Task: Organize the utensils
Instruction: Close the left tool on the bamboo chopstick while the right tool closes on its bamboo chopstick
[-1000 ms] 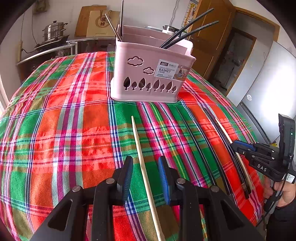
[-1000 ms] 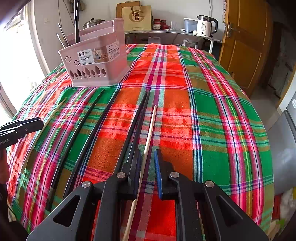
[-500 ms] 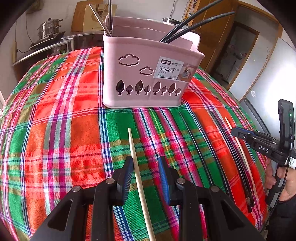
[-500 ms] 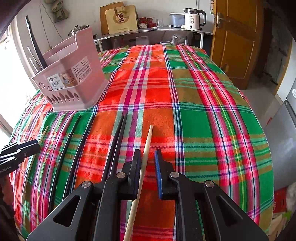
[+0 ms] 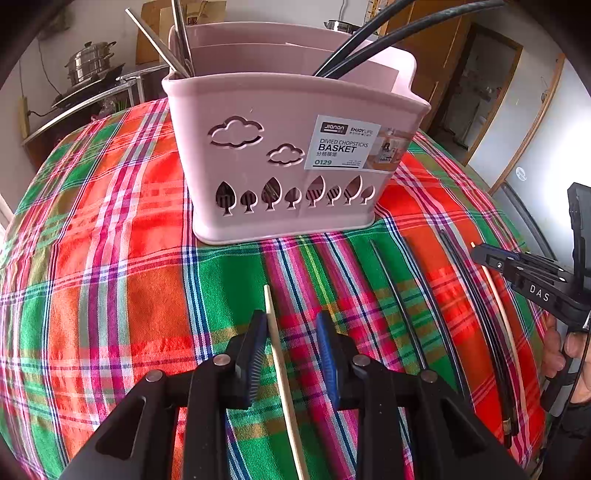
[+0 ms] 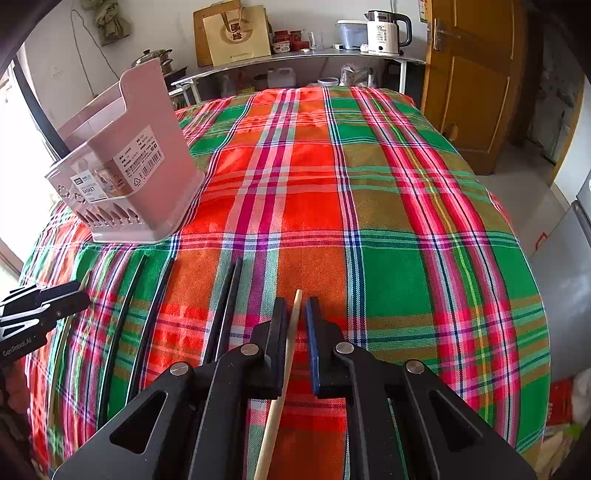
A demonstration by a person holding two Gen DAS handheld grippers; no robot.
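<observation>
The left gripper [image 5: 291, 325] is partly open around a pale chopstick [image 5: 282, 369], near the pink basket [image 5: 280, 147]. The right gripper [image 6: 296, 314] has just been closing on another pale chopstick [image 6: 288, 350] and barely pinches it.

Cloth on counter [image 6: 388, 206]: plaid of red, green and orange blocks, crossed by pink, white and blue stripes.
Basket [image 5: 258, 155]: pale pink, with cloud and tree cut-outs; white label, black lettering.
Chopstick in left claw [image 5: 280, 354]: pale wood.
Chopstick in right claw [image 6: 286, 354]: pale wood.
Loose chopsticks [image 6: 221, 314]: black, in pairs on the cloth.
Chopsticks in basket [image 5: 369, 40]: black.
Left claw [image 5: 291, 350]: black frame, blue pads.
Right claw [image 6: 295, 332]: black frame, blue pad.
Door [image 6: 465, 74]: ochre wood.
Kettle [image 6: 384, 33]: white and black.
</observation>
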